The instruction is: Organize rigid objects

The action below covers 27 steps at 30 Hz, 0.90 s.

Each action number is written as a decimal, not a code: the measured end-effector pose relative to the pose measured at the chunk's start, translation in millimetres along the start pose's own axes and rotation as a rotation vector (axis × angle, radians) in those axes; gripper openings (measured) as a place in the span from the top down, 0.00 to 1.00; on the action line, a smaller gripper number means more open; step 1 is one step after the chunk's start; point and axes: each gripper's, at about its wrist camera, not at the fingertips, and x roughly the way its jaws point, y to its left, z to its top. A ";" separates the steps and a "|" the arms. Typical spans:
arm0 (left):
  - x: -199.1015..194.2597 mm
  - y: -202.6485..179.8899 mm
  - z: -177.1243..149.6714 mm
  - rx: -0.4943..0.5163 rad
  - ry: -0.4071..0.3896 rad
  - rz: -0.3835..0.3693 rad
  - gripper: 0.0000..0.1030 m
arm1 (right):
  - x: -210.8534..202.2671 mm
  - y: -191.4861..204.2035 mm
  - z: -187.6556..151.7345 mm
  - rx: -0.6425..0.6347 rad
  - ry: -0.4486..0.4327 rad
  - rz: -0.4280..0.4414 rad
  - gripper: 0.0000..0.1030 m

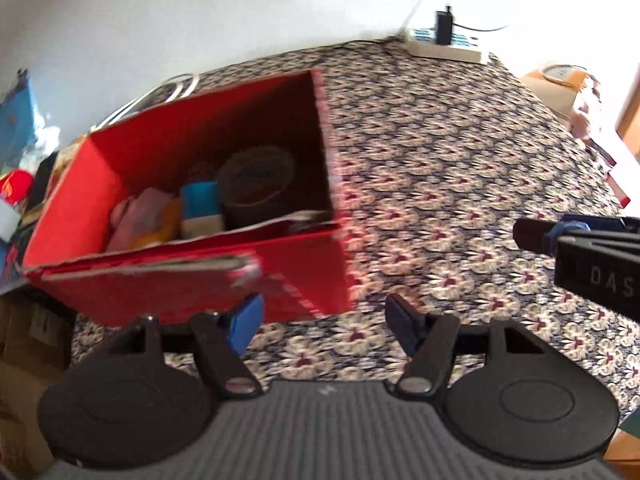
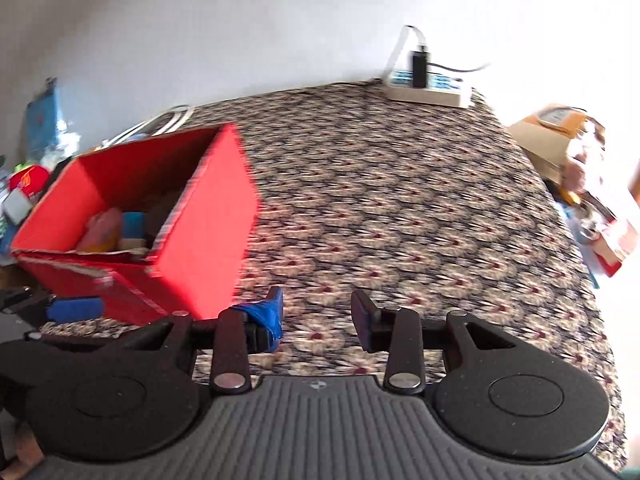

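Both jaws open, empty; red box (image 1: 192,216) ahead-left.

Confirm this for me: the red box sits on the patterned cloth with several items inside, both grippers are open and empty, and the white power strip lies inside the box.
One detail is wrong. The white power strip is not inside the red box; the right wrist view shows it on the patterned cloth at the far edge, well apart from the box. The rest holds: items lie in the box, and the left gripper and right gripper are open and empty.
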 end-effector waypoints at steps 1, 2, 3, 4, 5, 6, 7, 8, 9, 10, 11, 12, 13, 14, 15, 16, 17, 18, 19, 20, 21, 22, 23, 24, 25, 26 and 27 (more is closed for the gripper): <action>1.1 -5.4 1.7 0.011 0.000 -0.010 0.34 | -0.1 -5.8 0.1 0.010 0.004 -0.018 0.79; 2.4 -10.7 3.8 0.022 0.001 -0.017 0.34 | 0.0 -11.0 0.1 0.018 0.011 -0.034 0.79; 3.2 -17.1 5.2 0.035 0.000 -0.024 0.34 | 1.4 -17.1 0.4 0.023 0.017 -0.040 0.78; 3.5 -22.9 6.8 0.046 -0.002 -0.029 0.34 | 1.5 -22.5 0.2 0.030 0.020 -0.045 0.78; 3.9 -28.6 8.2 0.055 -0.004 -0.034 0.34 | 1.7 -27.6 0.0 0.038 0.024 -0.053 0.78; 4.4 -33.5 10.6 0.064 -0.005 -0.039 0.34 | 2.8 -32.3 -0.2 0.043 0.029 -0.069 0.78; 4.8 -38.3 12.4 0.072 -0.007 -0.041 0.34 | 3.1 -36.5 -1.0 0.044 0.035 -0.090 0.77; 5.4 -43.3 14.3 0.081 -0.009 -0.042 0.34 | 4.4 -41.0 -0.8 0.042 0.040 -0.111 0.77; 6.9 -48.3 16.6 0.089 -0.009 -0.040 0.34 | 5.5 -45.5 -0.7 0.041 0.045 -0.128 0.77; 8.0 -52.4 18.4 0.097 -0.008 -0.038 0.34 | 6.6 -50.2 -0.7 0.042 0.051 -0.142 0.77; 9.2 -56.3 20.2 0.103 -0.007 -0.037 0.34 | 7.4 -54.4 -0.4 0.046 0.059 -0.154 0.77; 10.2 -59.9 21.6 0.106 -0.006 -0.037 0.34 | 6.7 -60.5 -1.0 0.055 0.066 -0.158 0.77; 11.6 -63.2 23.2 0.110 -0.004 -0.038 0.34 | 6.1 -66.0 -1.1 0.072 0.071 -0.156 0.77; 13.1 -66.0 24.7 0.114 -0.002 -0.040 0.34 | 5.9 -71.4 -0.9 0.091 0.075 -0.149 0.77; 14.2 -69.1 25.9 0.119 -0.001 -0.039 0.34 | 6.8 -76.7 -0.2 0.106 0.079 -0.142 0.77; 14.7 -72.3 26.3 0.123 -0.002 -0.035 0.34 | 7.3 -81.2 0.0 0.119 0.084 -0.139 0.77; 13.8 -75.5 26.0 0.126 -0.001 -0.032 0.34 | 7.7 -85.2 -0.1 0.127 0.088 -0.141 0.77; 14.6 -78.3 26.9 0.129 0.000 -0.028 0.34 | 8.9 -86.9 0.6 0.130 0.090 -0.145 0.76; 15.2 -80.7 27.9 0.131 0.002 -0.024 0.34 | 10.4 -89.4 1.3 0.129 0.093 -0.150 0.76; 15.6 -82.6 29.0 0.133 0.003 -0.020 0.34 | 11.8 -91.5 1.6 0.127 0.097 -0.155 0.76; 16.0 -84.1 30.2 0.133 0.003 -0.014 0.34 | 13.0 -93.0 2.4 0.122 0.102 -0.158 0.76; 15.8 -85.1 31.1 0.132 0.002 -0.009 0.34 | 14.4 -94.8 3.0 0.120 0.104 -0.159 0.76; 15.5 -85.7 32.1 0.130 0.002 -0.004 0.34 | 15.2 -96.5 3.5 0.120 0.105 -0.159 0.76; 14.6 -85.7 33.2 0.123 -0.001 0.002 0.34 | 16.0 -98.5 4.8 0.120 0.106 -0.158 0.76; 13.2 -85.5 34.2 0.113 -0.005 0.008 0.34 | 16.5 -100.0 6.3 0.118 0.106 -0.154 0.76; 12.0 -84.6 34.9 0.104 -0.010 0.013 0.34 | 16.8 -100.8 7.5 0.113 0.105 -0.149 0.76; 10.3 -83.8 35.5 0.094 -0.014 0.019 0.34 | 17.0 -101.1 8.7 0.107 0.104 -0.145 0.76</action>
